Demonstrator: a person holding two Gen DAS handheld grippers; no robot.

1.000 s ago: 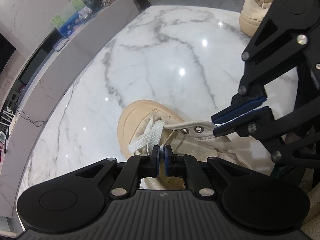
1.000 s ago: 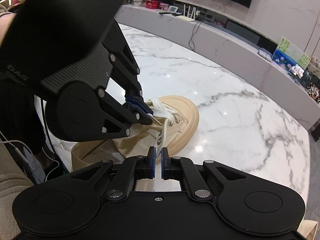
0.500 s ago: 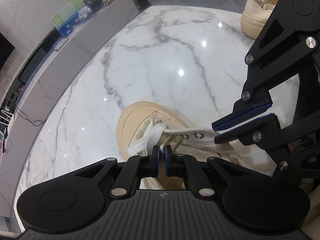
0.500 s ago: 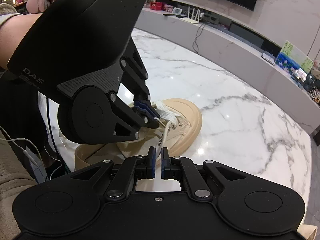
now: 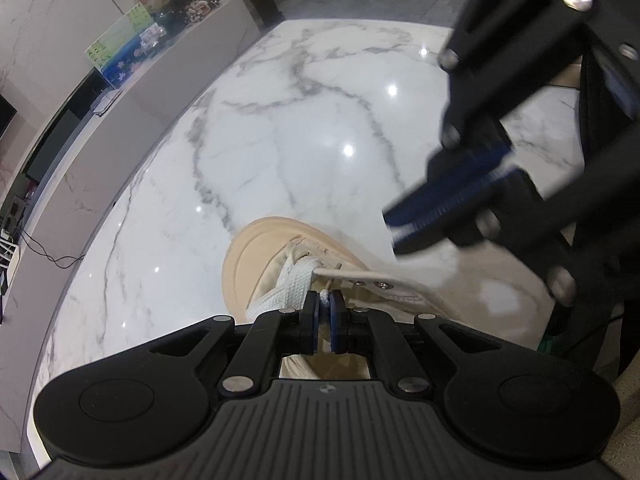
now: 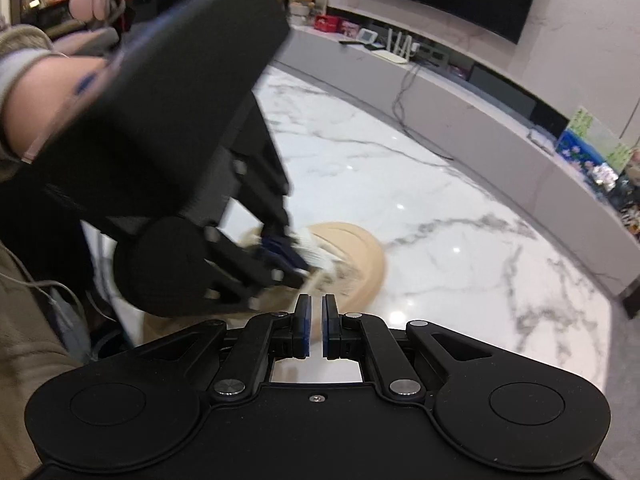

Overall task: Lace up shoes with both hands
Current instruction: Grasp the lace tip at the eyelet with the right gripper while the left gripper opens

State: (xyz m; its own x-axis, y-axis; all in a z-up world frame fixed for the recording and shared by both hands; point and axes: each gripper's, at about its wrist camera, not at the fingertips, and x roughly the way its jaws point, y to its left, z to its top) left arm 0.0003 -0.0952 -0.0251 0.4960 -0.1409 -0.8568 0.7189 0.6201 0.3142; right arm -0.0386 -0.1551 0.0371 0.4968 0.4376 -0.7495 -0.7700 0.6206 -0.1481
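While left tongs (image 5: 325, 306) pinch lace (image 5: 292, 284), beige shoe (image 5: 256, 256) rests on table (image 5: 280, 140).

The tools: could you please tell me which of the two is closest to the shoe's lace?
The left tool. It is shut on the lace tip right over the shoe, while the right tool hangs off to the side, above the table.
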